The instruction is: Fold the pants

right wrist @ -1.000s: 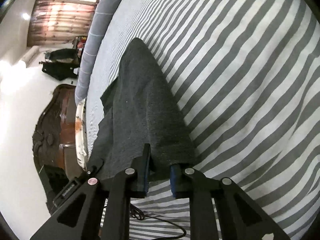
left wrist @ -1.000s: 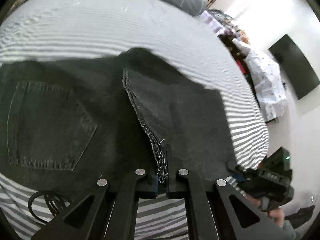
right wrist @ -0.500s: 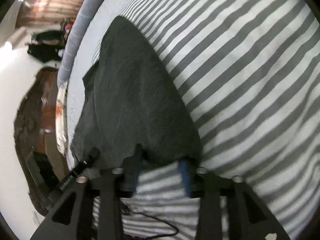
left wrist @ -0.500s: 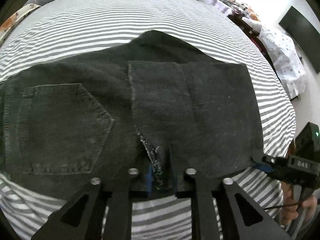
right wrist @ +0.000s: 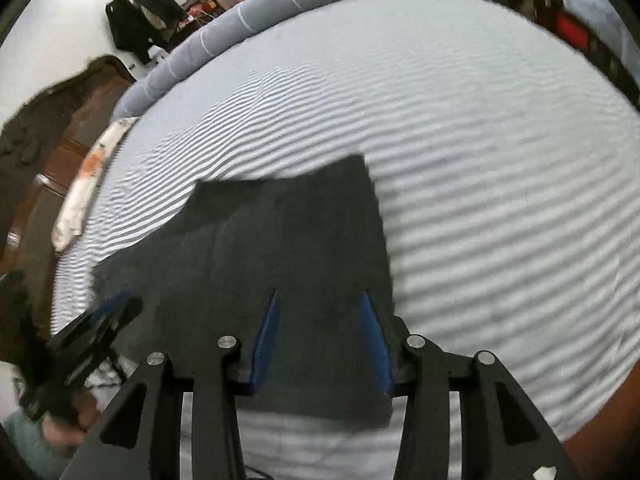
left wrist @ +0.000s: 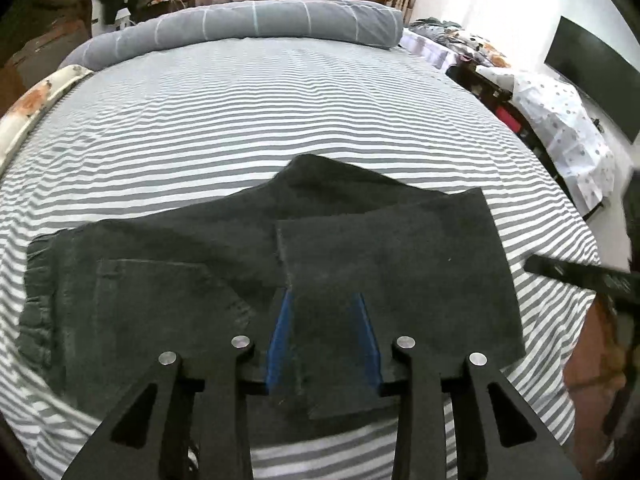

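Dark grey pants (left wrist: 160, 304) lie folded on the striped bed sheet (left wrist: 280, 120), back pocket up at the left and the leg end (left wrist: 392, 272) laid flat over them at the right. My left gripper (left wrist: 322, 296) hovers over the near edge. Its jaws are opening and its blue pads (left wrist: 280, 340) pinch no cloth. My right gripper (right wrist: 319, 294) hangs open above the pants (right wrist: 288, 240) near their right edge, nothing between its pads. Each view shows the other gripper blurred at its side: the right gripper (left wrist: 580, 276), the left gripper (right wrist: 92, 332).
A long grey bolster (left wrist: 248, 26) lies across the head of the bed. To the right stand furniture under a spotted cloth (left wrist: 560, 120) and a black screen (left wrist: 592, 64) on the wall. Dark wooden furniture (right wrist: 48, 152) stands left of the bed. A person's hand (right wrist: 60, 432) holds the left gripper.
Both grippers have let go of the leg end and drawn up and back from it. The cloth that they held now lies flat on the pants.
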The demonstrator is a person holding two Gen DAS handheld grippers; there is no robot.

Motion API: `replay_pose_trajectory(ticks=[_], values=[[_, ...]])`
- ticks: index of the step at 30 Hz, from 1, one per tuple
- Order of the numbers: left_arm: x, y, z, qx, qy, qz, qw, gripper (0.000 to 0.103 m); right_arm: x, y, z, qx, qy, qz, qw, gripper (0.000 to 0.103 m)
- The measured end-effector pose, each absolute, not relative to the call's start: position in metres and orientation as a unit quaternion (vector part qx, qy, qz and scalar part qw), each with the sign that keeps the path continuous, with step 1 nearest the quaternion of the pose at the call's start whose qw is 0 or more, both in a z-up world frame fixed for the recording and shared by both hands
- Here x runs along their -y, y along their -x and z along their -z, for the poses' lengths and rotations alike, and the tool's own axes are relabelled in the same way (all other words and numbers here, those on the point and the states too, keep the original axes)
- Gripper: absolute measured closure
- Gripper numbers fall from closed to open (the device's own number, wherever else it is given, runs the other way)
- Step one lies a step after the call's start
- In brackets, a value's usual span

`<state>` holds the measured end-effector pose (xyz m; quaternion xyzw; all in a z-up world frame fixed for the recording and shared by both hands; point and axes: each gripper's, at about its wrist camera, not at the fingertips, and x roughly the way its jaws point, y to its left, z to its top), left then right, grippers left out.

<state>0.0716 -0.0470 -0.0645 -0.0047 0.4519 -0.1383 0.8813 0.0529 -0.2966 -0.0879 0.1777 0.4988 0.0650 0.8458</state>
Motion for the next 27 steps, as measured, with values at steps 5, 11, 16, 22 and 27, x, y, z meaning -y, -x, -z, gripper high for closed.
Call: replay_pose_trajectory(ticks=[5,11,16,22,27], values=[[0.055,-0.098,0.076,-0.461,0.006,0.137,0.877,0.068,0.295,-0.098,0.092,-0.506,-0.162,-0.053,0.845,0.063],[0.061,-0.137,0.096,-0.479,-0.007,0.124,0.869,0.068,0.291,-0.131,0.110,-0.528,-0.129,-0.044,0.838,0.063],[0.061,-0.154,0.114,-0.500,-0.016,0.109,0.859,0.068,0.290,-0.142,0.132,-0.549,-0.121,-0.042,0.826,0.063],[0.061,-0.135,0.108,-0.501,-0.033,0.119,0.857,0.068,0.290,-0.123,0.123,-0.551,-0.108,-0.049,0.826,0.063],[0.054,-0.086,0.103,-0.488,-0.054,0.144,0.859,0.067,0.285,-0.069,0.119,-0.555,-0.113,-0.058,0.822,0.063]])
